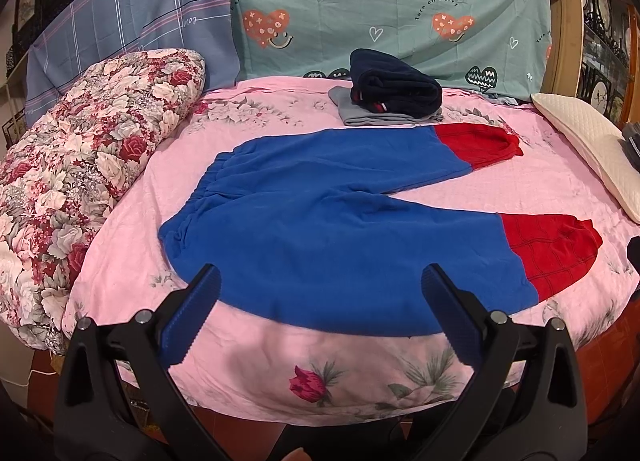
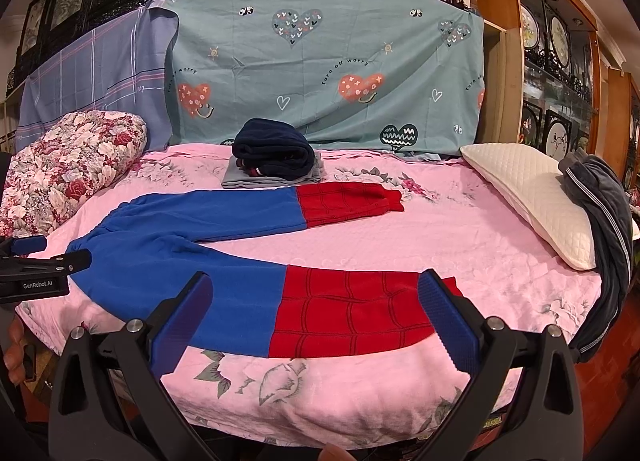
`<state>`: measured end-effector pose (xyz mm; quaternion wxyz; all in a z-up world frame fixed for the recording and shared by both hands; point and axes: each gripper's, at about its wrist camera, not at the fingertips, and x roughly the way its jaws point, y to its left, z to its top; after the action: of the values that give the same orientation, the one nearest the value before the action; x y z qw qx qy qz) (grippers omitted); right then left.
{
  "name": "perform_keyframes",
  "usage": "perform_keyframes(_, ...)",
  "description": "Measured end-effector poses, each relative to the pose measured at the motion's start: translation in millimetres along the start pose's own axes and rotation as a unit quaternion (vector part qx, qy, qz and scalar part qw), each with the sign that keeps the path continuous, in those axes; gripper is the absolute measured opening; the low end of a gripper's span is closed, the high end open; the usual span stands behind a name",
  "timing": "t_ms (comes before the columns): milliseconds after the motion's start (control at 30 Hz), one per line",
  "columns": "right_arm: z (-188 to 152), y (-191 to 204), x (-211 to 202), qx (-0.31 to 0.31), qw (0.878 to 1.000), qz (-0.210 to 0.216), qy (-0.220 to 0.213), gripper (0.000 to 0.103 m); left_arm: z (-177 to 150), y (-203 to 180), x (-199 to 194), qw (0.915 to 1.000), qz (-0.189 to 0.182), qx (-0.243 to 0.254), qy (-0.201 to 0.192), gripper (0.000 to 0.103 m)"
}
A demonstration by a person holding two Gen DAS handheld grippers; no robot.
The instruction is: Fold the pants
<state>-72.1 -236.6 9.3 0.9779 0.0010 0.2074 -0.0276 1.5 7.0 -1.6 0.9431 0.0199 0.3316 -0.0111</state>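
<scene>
Blue pants with red lower legs [image 1: 320,229] lie spread flat on the pink floral bed sheet [image 1: 280,377], waistband to the left, two legs splayed to the right. In the right wrist view the pants [image 2: 224,245] show with the near red leg end [image 2: 352,313] in front. My left gripper [image 1: 320,281] is open and empty, hovering over the near blue thigh edge. My right gripper [image 2: 316,285] is open and empty, hovering over the near leg at the blue-red seam. The left gripper also shows in the right wrist view [image 2: 28,257] at the left edge by the waistband.
A folded dark navy garment on a grey one [image 1: 390,89] sits at the back of the bed. A floral quilt [image 1: 80,165] is rolled at the left. A white pillow [image 2: 528,197] with a dark grey garment [image 2: 604,229] lies at the right. Patterned sheets [image 2: 320,61] hang behind.
</scene>
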Motion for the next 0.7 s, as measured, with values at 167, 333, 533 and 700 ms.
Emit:
perform_keyframes(167, -0.1, 0.2, 0.1, 0.000, 1.000, 0.000, 0.000, 0.102, 0.3, 1.4, 0.1, 1.0000, 0.001, 0.000, 0.000, 0.101)
perform_keyframes(333, 0.6, -0.1, 0.1, 0.000, 1.000, 0.001, 0.000, 0.102, 1.4, 1.5, -0.2, 1.0000, 0.003, 0.001, 0.000, 0.101)
perform_keyframes(533, 0.4, 0.2, 0.5, -0.001, 1.000, 0.001, 0.001, 0.102, 2.8, 0.6, -0.6, 1.0000, 0.004, 0.002, 0.000, 0.101)
perform_keyframes(700, -1.0, -1.6, 1.8, -0.001, 1.000, 0.002, 0.002, 0.102, 2.3, -0.8, -0.8, 1.0000, 0.005, 0.002, -0.001, 0.101)
